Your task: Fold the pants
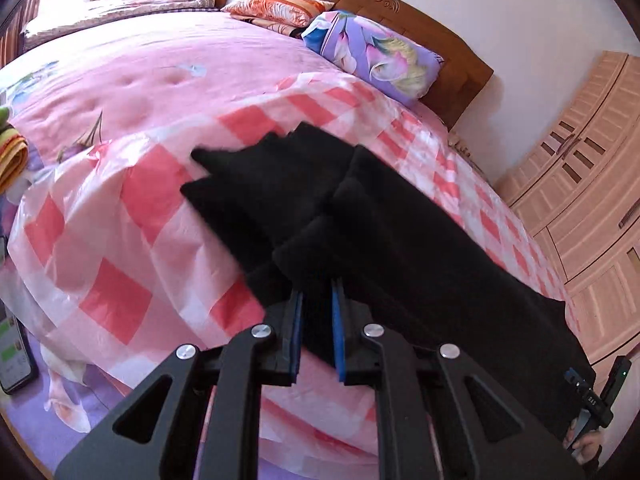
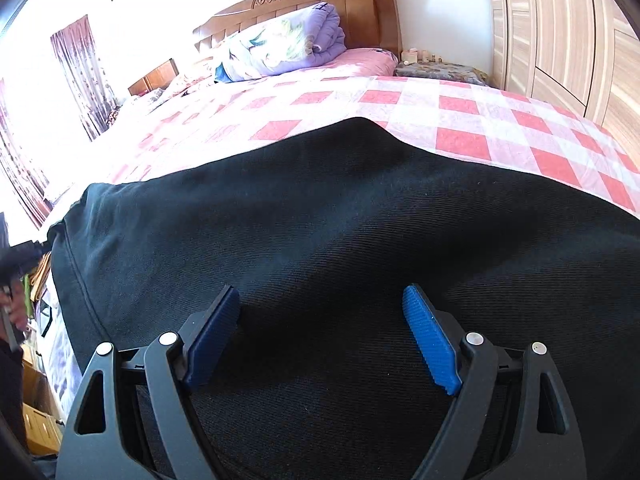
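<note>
The black pants (image 1: 400,248) lie on the bed (image 1: 132,216), over its pink checked cover, with their long axis running from the far left of the left wrist view down to the near right corner. The far-left end shows several stacked, stepped edges, so one fold looks already made. Your left claw (image 1: 318,300) sits at the near edge of that end, its blue pads nearly closed on a bunched ridge of the black cloth, which rises between them. Your right claw (image 2: 322,336) hovers at the other end, jaws wide apart and holding nothing, the broad dark cloth (image 2: 340,220) spread directly beneath and ahead of its pads (image 2: 430,338); whether they touch it cannot be told. The relation that matters: the pants stretch lengthwise between your two claws, so the next fold likely carries one end along this axis toward the other. Beyond the pants lie a purple flowered quilt (image 1: 372,56) and the wooden headboard (image 1: 400,12).
</note>
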Motion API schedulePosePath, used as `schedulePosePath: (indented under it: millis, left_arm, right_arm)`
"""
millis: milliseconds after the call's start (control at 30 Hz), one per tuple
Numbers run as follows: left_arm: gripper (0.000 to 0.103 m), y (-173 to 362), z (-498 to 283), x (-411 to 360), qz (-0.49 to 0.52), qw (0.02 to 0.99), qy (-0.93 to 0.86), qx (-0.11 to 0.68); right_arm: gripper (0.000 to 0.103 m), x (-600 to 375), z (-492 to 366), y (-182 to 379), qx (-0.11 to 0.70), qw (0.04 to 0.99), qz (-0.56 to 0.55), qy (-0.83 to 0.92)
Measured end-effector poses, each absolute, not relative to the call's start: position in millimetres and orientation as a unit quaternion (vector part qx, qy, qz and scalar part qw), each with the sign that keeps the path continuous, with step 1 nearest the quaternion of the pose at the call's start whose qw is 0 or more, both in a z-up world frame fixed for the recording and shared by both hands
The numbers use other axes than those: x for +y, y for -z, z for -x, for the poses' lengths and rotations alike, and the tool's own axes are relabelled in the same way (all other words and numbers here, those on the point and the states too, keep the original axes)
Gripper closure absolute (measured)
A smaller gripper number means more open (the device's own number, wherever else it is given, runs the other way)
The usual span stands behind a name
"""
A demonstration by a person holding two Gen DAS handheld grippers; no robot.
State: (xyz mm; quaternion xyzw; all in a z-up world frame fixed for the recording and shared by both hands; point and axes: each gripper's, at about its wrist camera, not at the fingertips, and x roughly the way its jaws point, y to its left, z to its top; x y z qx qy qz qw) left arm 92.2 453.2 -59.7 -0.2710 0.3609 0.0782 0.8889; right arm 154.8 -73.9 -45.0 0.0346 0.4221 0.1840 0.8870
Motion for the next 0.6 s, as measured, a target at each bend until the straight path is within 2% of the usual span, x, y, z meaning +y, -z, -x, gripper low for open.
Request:
schedulePosePath:
  millis: [200, 267, 333, 467, 533, 600]
  left_arm:
    - [0.078, 57, -81, 453, 0.300, 0.895, -0.060, 0.326]
    - [0.064, 53, -79, 460, 0.309, 0.896, -0.057, 0.315]
    - [0.056, 50, -77, 465, 0.316, 0.897, -0.050, 0.305]
    - [0.047, 46, -78, 468, 0.338, 0.894, -0.029, 0.293]
    - [0.046, 45, -79, 466, 0.342, 0.893, -0.033, 0.290]
    - [0.046, 41, -77, 462, 0.333, 0.897, -0.058, 0.285]
  right_arm:
    - [0.021, -71, -151, 41, 0.432, 0.883, -0.026, -0.183]
    - [0.021, -69, -149, 31, 0.432, 0.877, -0.033, -0.207]
    - [0.021, -60, -151, 17, 0.416, 0.880, -0.013, -0.229]
    - [0.022, -18, -170, -6, 0.380, 0.879, 0.083, -0.274]
    - [0.035, 10, -192, -12, 0.361, 0.872, 0.112, -0.311]
    - [0.042, 34, -214, -13, 0.353, 0.863, 0.132, -0.336]
